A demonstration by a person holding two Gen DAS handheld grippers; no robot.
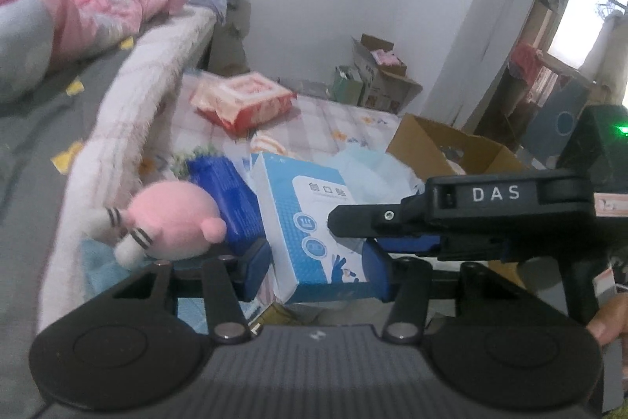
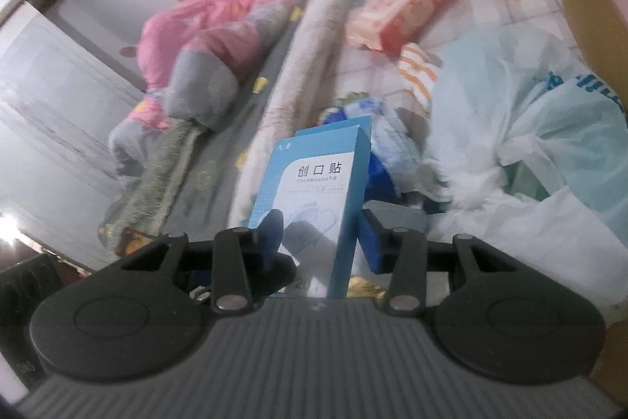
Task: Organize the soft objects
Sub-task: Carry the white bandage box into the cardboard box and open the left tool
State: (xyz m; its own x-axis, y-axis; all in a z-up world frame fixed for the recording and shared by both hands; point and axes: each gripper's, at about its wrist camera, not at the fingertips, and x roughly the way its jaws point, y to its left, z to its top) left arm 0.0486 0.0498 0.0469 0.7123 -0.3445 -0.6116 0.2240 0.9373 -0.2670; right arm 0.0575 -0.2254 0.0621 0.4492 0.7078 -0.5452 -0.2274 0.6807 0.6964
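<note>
Both grippers are on the same box (image 1: 310, 222) here. In the left view, the left gripper (image 1: 316, 271) has its jaws fairly wide with the box's lower end sitting between the pads; whether they actually press it, I cannot tell. The right gripper (image 1: 396, 222) reaches in from the right, its finger across the box's side. Right view: the right gripper (image 2: 320, 242) brackets the box (image 2: 314, 183), jaws half open, contact unclear. Looks like a handover or a steadying grip, I'd judge. The pink plush (image 1: 172, 222) sits left of the left jaws, just beyond them, untouched. Cardboard carton (image 1: 451, 148) lies ahead to the right, likely the destination.
</note>
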